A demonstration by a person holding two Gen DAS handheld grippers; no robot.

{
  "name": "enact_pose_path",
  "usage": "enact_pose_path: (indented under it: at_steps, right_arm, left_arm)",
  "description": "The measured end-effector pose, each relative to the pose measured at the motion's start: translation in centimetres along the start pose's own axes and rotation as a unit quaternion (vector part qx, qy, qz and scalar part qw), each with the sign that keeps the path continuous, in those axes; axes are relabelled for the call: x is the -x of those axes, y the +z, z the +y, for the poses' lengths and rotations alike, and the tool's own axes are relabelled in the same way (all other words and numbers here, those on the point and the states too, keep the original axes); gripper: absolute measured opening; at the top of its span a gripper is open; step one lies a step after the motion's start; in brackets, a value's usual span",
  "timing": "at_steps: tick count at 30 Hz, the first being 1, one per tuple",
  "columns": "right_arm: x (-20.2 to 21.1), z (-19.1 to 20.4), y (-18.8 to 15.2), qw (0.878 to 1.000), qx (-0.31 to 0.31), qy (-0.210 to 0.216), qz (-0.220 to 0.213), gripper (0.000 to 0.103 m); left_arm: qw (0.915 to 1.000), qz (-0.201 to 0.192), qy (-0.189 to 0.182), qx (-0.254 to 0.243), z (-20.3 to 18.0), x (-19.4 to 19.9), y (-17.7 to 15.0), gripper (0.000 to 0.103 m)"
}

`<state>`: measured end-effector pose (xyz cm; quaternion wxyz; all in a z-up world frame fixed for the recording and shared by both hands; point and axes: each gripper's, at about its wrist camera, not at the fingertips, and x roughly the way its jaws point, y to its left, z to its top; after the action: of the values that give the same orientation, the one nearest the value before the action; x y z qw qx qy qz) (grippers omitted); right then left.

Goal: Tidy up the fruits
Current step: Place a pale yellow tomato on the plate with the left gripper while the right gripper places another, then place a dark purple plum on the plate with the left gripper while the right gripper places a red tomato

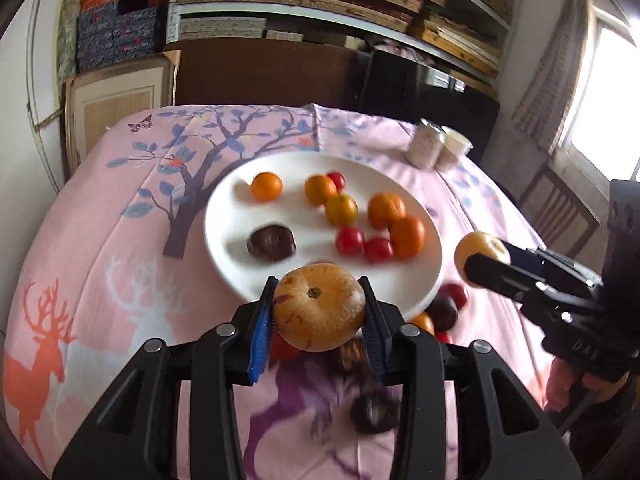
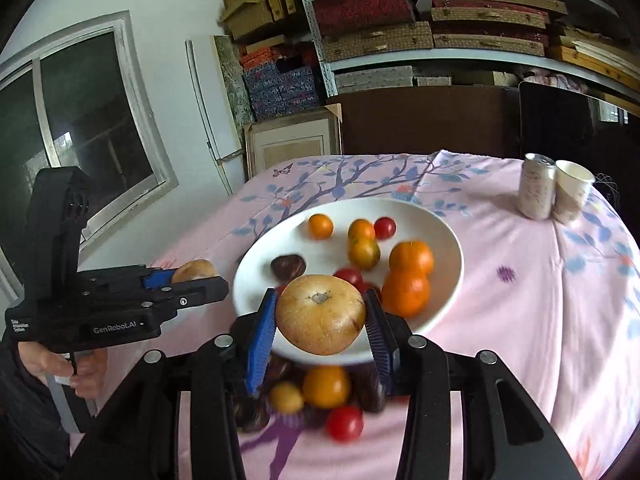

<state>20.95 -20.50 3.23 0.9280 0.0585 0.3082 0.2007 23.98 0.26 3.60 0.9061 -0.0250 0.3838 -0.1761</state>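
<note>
A white plate point(image 1: 224, 216) point(image 2: 448, 236) on the pink cloth holds several oranges point(image 1: 386, 209) point(image 2: 411, 258), red tomatoes point(image 1: 349, 241) and a dark fruit point(image 1: 271, 242) point(image 2: 288, 266). My left gripper point(image 1: 319, 312) is shut on a tan, streaked round fruit point(image 1: 319, 312) above the plate's near rim; it also shows in the right wrist view point(image 2: 195, 271). My right gripper point(image 2: 320, 314) is shut on a paler tan round fruit point(image 2: 320, 314), seen from the left wrist view point(image 1: 482, 248) to the plate's right. Loose fruits point(image 2: 326, 386) point(image 1: 442, 312) lie on the cloth under both grippers.
A can point(image 2: 538, 190) point(image 1: 426, 144) and a paper cup point(image 2: 572, 190) point(image 1: 454, 146) stand at the far right of the table. Shelves with stacked boxes point(image 2: 380, 36) and a framed board point(image 1: 120, 100) lie behind the table. A window point(image 1: 608, 92) is at the right.
</note>
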Motion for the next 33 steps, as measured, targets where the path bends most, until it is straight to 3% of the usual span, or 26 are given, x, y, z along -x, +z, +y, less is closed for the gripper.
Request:
enact_pose_path:
  at_steps: [5,7,8,9,10,11,13,18,22,25,29,33]
  right_arm:
    - [-4.4,-2.2,2.5,0.999,-0.013,0.024,0.022,0.044]
    - [-4.8,-2.2,2.4,1.0,-0.001,0.027,0.011,0.051]
    - [-4.6,-2.1,2.3,1.0,0.004,0.019,0.0,0.083]
    - [-4.1,-1.8,2.2,1.0,0.004,0.013,-0.016,0.1]
    - [-3.5,-1.9,2.1,0.999,0.004,0.018,-0.037,0.1]
    - [-2.7,-2.0,2.1,0.998,0.005,0.024,-0.05,0.1]
    - [-1.3,-2.3,2.3,0.998,-0.004,0.007,-0.054,0.1]
    - [1.7,-2.0,1.3,0.999,-0.013,0.006,-0.045,0.1]
    - [2.9,-0.6,-1.1,0.998,0.041,-0.041,-0.004,0.1]
    - [1.5,0.0,-3.8,0.992,0.076,-0.081,0.066,0.1]
    - [-0.5,-0.4,-6.0,0.987,0.074,-0.091,0.112,0.1]
    - [-2.2,-0.7,-6.9,0.986,0.058,-0.089,0.13,0.1]
  left_arm:
    - [0.9995,-0.002,0.012,0.028,1.6,-2.9,2.9,0.038]
    - [0.9986,0.01,0.005,0.052,2.3,-4.0,3.4,0.039]
    - [0.9978,0.016,0.001,0.065,2.7,-4.5,3.4,0.048]
    - [0.9973,0.017,0.002,0.072,2.8,-4.8,3.4,0.079]
    - [0.9968,0.012,0.016,0.078,2.9,-4.7,3.3,0.094]
    - [0.9962,-0.002,0.032,0.08,2.9,-4.4,3.2,0.098]
    - [0.9952,-0.028,0.056,0.075,2.8,-3.3,3.0,0.098]
    - [0.9959,-0.022,0.062,0.061,2.3,-0.9,1.8,0.098]
    - [0.998,-0.016,0.059,0.013,1.1,1.6,-1.3,0.098]
    - [0.9971,0.007,0.059,-0.047,-0.7,2.3,-4.8,0.098]
    - [0.993,0.059,0.053,-0.087,-2.6,1.0,-8.6,0.098]
    - [0.9908,0.083,0.048,-0.095,-3.7,-1.5,-9.9,0.099]
